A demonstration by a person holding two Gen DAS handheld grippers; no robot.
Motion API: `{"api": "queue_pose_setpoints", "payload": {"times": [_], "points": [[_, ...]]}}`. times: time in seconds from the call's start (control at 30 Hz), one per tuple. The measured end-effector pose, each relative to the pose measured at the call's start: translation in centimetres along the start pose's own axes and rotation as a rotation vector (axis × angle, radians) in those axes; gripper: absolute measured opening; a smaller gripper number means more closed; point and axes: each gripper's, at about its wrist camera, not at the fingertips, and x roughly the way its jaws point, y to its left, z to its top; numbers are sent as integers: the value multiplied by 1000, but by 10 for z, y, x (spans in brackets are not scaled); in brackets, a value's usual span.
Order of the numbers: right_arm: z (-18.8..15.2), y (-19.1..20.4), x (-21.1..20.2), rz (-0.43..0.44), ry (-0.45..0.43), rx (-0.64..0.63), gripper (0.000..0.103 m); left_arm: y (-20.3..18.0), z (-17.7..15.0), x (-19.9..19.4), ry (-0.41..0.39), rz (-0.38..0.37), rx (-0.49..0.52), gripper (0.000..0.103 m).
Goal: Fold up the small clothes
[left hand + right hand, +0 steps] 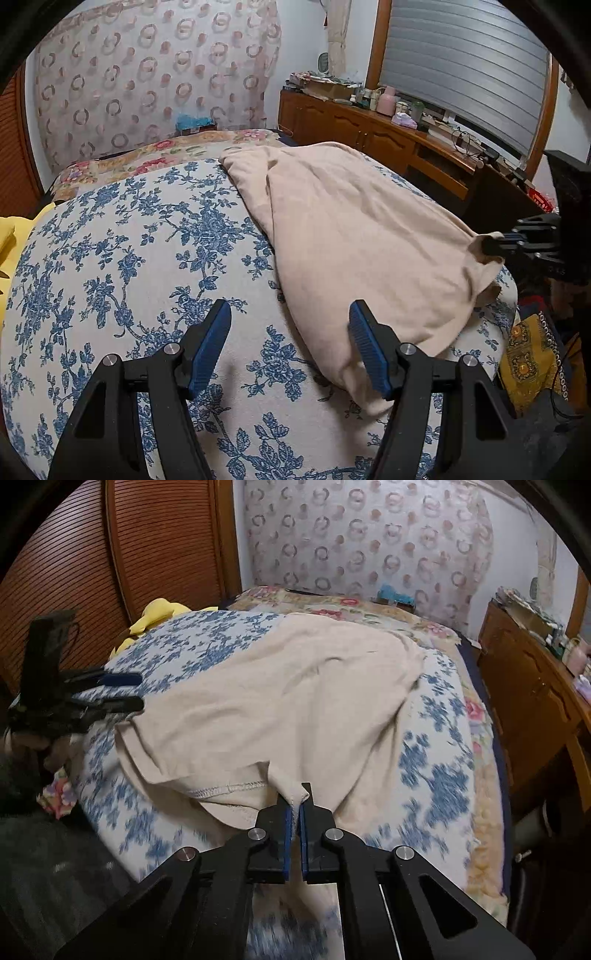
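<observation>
A beige garment (351, 236) lies spread on the blue-flowered bedspread (129, 258); it also shows in the right wrist view (277, 701). My left gripper (290, 314) is open just above the bed, its right finger (365, 339) beside the garment's near corner, holding nothing. My right gripper (295, 801) is shut on a hemmed corner of the garment and lifts it slightly. It shows in the left wrist view (495, 243) at the garment's right edge. The left gripper shows at the left of the right wrist view (136, 692), open beside the garment's left edge.
A yellow cloth (159, 614) lies at the bed's far left side. A wooden dresser (369, 129) with clutter stands right of the bed. A patterned curtain (147, 74) hangs behind, and a slatted wooden door (110, 554) stands at left. The bed edge drops off near me.
</observation>
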Motion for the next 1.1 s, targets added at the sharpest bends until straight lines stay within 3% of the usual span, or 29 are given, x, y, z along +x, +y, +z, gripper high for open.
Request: {"api": "queue_pose_setpoints", "payload": {"times": [0.23,0.37,0.43,0.5,0.6,0.73,1.1], "points": [[-36,-18,-26,-52,24,64,3,-11,-2,6,23,-15,24,67],[-39,-14,-31,-53,27,72,12,-15,-4,8,37,-20,27,67],[-39,-14,-37,-55,17,65,19,-16,-6,10,47,-26,27,67],[-25,0,-31,-75,7,72,35,-18,-7,13,58,-30,28,67],[-21,15,-35,-73,-31,86,41,-20,-8,16,70,-33,32,67],[-23,19,-35,-82,-51,107,42,-21,-8,13,64,-32,32,67],[-40,15,9,-64,87,172,42,-12,-6,6,44,-19,9,67]]}}
